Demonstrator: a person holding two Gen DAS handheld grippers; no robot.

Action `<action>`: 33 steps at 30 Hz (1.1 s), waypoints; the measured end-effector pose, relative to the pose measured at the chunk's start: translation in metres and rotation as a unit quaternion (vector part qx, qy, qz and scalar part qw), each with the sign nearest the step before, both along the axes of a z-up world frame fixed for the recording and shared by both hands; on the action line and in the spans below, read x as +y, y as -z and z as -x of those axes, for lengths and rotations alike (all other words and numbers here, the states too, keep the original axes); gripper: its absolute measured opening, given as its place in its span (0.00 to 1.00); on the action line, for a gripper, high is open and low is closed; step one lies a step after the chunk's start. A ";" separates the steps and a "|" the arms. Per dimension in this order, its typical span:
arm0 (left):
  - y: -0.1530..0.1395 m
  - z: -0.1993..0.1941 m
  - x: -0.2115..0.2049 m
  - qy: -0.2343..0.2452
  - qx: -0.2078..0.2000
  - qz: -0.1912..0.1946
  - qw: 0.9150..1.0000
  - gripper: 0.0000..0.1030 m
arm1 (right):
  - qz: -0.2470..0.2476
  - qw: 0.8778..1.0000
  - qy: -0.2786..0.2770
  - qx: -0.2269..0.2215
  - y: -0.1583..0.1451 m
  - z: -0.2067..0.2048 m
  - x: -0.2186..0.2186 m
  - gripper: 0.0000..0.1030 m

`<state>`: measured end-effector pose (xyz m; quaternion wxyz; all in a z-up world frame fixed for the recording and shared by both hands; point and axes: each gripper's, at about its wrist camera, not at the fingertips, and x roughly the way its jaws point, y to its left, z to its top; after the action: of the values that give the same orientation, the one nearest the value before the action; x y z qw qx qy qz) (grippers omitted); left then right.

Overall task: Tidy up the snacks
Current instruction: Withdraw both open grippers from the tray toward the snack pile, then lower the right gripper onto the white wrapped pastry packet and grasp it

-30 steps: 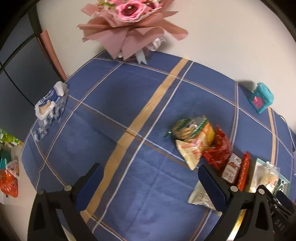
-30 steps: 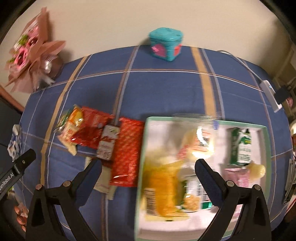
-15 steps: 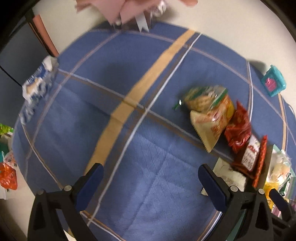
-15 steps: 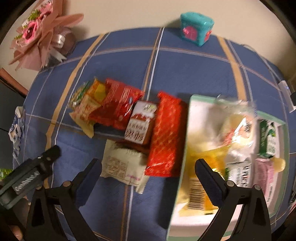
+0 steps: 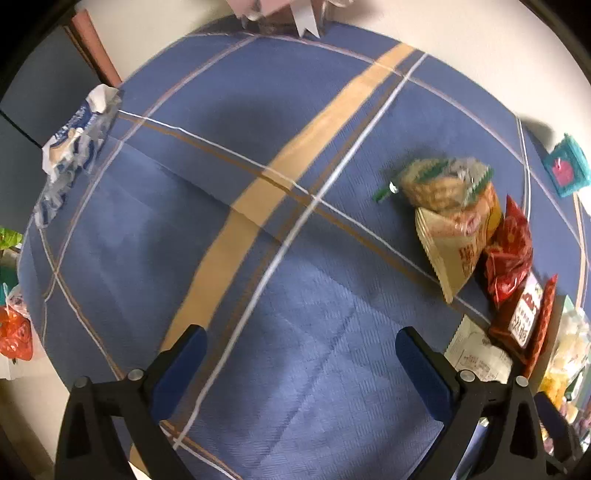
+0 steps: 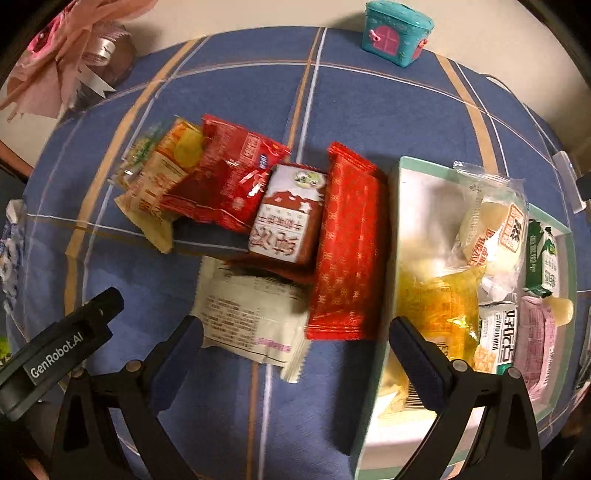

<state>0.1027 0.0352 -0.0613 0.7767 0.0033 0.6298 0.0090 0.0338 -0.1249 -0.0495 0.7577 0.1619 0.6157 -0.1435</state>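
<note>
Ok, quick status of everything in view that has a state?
Left gripper: open, empty.
Right gripper: open, empty, above the white packet.
Tray: partly filled with snacks.
Long red packet: flat on the cloth beside the tray.
Teal toy house: door shut.

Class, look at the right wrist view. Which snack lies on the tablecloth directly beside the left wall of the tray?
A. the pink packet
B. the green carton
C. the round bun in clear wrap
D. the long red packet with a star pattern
D: the long red packet lies on the tablecloth against the tray's left wall; the other three sit inside the tray.
</note>
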 end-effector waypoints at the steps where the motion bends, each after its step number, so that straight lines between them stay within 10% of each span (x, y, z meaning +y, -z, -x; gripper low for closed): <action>1: -0.002 -0.003 0.001 -0.001 -0.002 0.000 1.000 1.00 | -0.010 1.000 0.000 -0.004 -0.001 -0.004 0.004 0.98; 33: 0.022 -0.005 -0.002 -0.020 0.011 0.002 1.000 1.00 | -0.019 1.000 -0.019 0.003 0.031 -0.026 0.052 0.98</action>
<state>0.1074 0.0331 -0.0837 0.7696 -0.0104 0.6381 0.0229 0.0598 -0.0725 -0.0805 0.7555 0.1641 0.6232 -0.1180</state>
